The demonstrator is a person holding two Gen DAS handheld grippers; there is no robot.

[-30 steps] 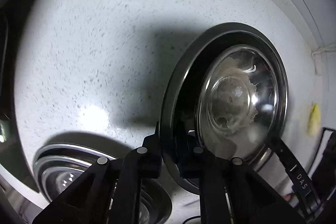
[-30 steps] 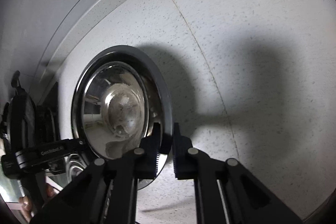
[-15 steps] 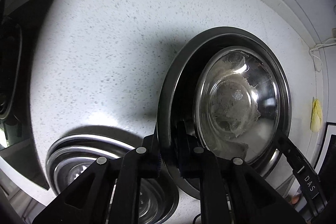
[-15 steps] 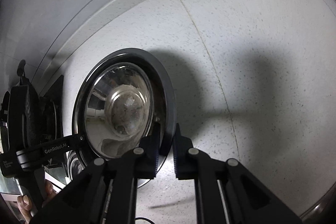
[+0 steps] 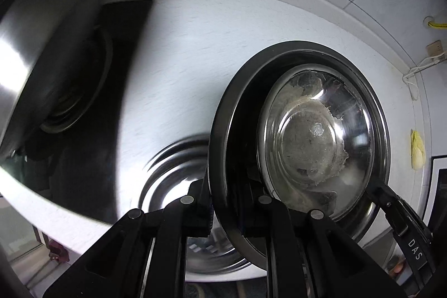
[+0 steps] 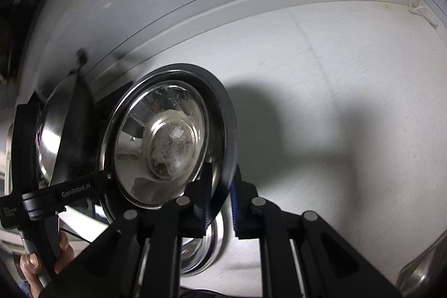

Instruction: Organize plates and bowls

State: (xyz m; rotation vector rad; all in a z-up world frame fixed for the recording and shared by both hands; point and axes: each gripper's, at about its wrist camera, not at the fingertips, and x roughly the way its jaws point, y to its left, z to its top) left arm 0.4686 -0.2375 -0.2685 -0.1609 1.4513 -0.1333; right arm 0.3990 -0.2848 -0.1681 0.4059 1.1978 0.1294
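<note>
White speckled counter (image 6: 349, 91), grey tiled wall behind it with a raised lip along the back edge; white cord hangs at the back right corner (image 5: 413, 71).

Both grippers are on one dark-rimmed plate (image 5: 223, 130), lifted clear of the counter and tilted steeply, nearly on edge. A steel bowl (image 5: 315, 141) sits in the plate; its inside is smeared with dried whitish residue. In the right wrist view the same plate (image 6: 227, 136) and bowl (image 6: 164, 141) show from the opposite side.

Left gripper (image 5: 223, 203): jaws clamped on the plate rim, one finger each side of the edge. Right gripper (image 6: 220, 203): also pinching the rim on the opposite side, blue pad faces against it. The right tool's arm marked DAS (image 5: 402, 225) shows at lower right of the left view; the left tool marked GenRobot.AI (image 6: 64, 192) and the hand (image 6: 42, 264) holding it show at lower left of the right view.

Under the lifted plate, near the counter's front edge, sits a stack of steel dishes (image 5: 173, 180), also seen in the right view (image 6: 201, 250). Motion blur there, so the count is unclear.

Left end of the counter: black cooktop (image 5: 83, 91) with a large steel vessel (image 5: 42, 46), blurred, probably a wok or lid. Yellow scrap (image 5: 417, 150) lies by the back edge at right.
</note>
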